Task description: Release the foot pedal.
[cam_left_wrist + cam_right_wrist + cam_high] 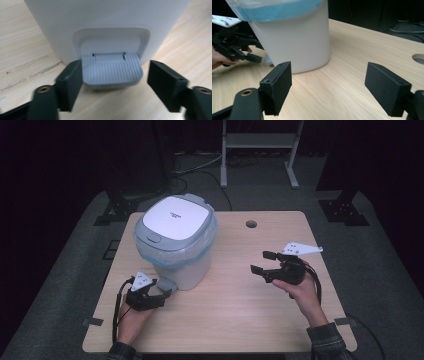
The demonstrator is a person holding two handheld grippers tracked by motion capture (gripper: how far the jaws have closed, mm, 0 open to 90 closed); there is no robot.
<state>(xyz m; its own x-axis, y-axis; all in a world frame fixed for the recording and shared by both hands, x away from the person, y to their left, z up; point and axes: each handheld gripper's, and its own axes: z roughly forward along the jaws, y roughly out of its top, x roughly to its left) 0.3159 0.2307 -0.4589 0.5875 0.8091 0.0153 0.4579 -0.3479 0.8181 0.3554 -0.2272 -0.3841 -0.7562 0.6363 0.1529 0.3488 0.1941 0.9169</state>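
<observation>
A lab-like recording room; dark walls, grey carpet (65,285), bare wooden table (240,315), metal stand (260,142) behind

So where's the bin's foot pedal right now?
The pedal sits at the bin's base near the table's left front, between the left gripper's open jaws.

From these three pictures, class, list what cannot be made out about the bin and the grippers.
- Inside of the bin: hidden by its shut lid, high view.
- Lid print: too small, high view.
- Left gripper fingers: dark and small in the high view.
- Bin's top: cut off by the upper edge, both gripper views.
- Pedal underside: hidden.
</observation>
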